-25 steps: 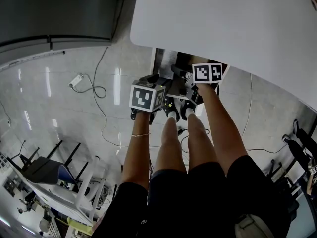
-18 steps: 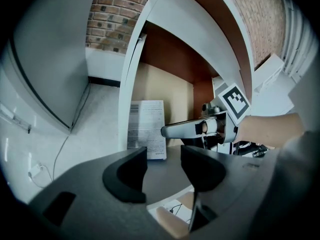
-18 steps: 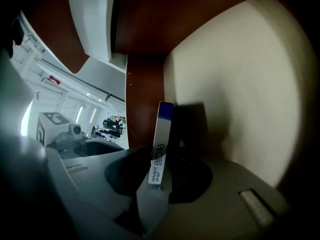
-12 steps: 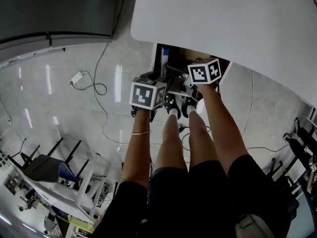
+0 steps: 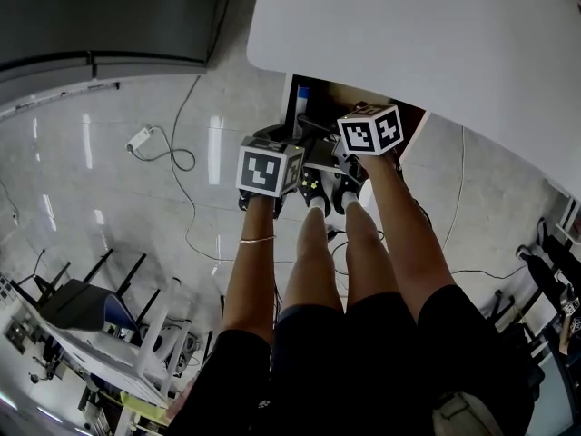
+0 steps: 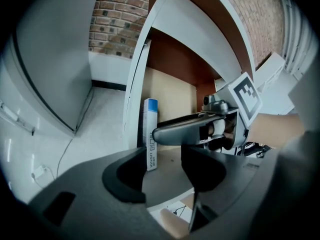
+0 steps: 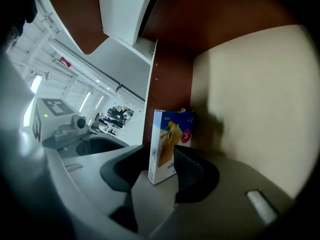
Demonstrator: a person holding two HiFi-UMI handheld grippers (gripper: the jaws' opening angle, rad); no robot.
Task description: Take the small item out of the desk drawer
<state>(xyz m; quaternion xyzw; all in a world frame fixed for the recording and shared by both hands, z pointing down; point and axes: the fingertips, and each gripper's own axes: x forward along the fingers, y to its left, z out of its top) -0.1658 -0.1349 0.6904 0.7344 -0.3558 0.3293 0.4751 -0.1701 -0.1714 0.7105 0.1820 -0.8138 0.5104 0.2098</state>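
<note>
Around box [image 7: 167,144], right fingers [image 7: 195,176] just opening

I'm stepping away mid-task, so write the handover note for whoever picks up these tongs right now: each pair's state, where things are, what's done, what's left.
Grip: left tongs open and empty at the drawer's front. Right tongs open, jaws have just been opening; the small box stands in their gap, not pinched.
Things: drawer is pulled out; the box stands upright against its side wall.
Done: drawer opened.
Left: close the right tongs on the box and lift it out.
</note>
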